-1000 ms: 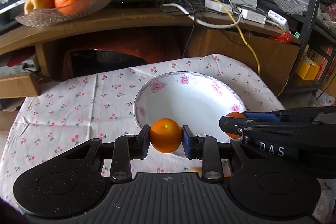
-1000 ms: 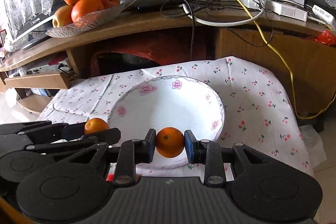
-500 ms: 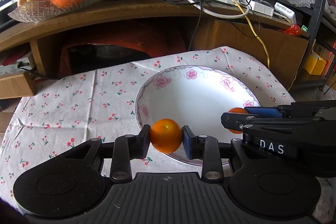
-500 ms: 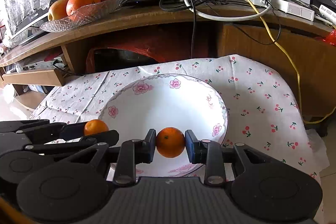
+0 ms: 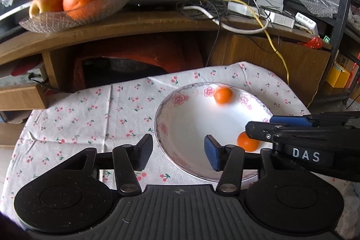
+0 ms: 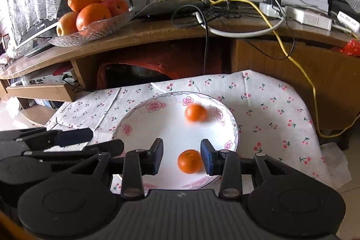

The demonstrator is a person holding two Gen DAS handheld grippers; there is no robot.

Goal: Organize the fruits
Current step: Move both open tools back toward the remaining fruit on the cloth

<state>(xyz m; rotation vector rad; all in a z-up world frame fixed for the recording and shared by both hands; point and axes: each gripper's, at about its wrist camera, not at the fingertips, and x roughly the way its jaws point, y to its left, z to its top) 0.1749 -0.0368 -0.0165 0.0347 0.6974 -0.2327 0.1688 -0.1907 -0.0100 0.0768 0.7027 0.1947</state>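
Left wrist view: the left tool stands wide open and empty, its span straddling the plate's rim at 9 o'clock. Two small oranges lie in the plate. The far orange sits near the rim at 12 o'clock, blurred, so it may be rolling. The near orange lies toward 4 o'clock, just beyond and to the right of this tool's blue pad, partly behind the right tool, which reaches in from 3 o'clock. The plate rests on a cherry-print cloth over the tabletop. A glass dish of larger fruit stands on the shelf behind, at 11 o'clock.

Right wrist view: the right tool is open too, holding nothing. The near orange lies straight ahead between its fingers, closer to the right pad and seemingly not pinched. The far orange lies past it at 12 o'clock. The left tool shows at 9 o'clock, over the plate's left edge.

Both fruits look delivered. If either needs moving again, the right tool is nearer and already lined up with the near orange.
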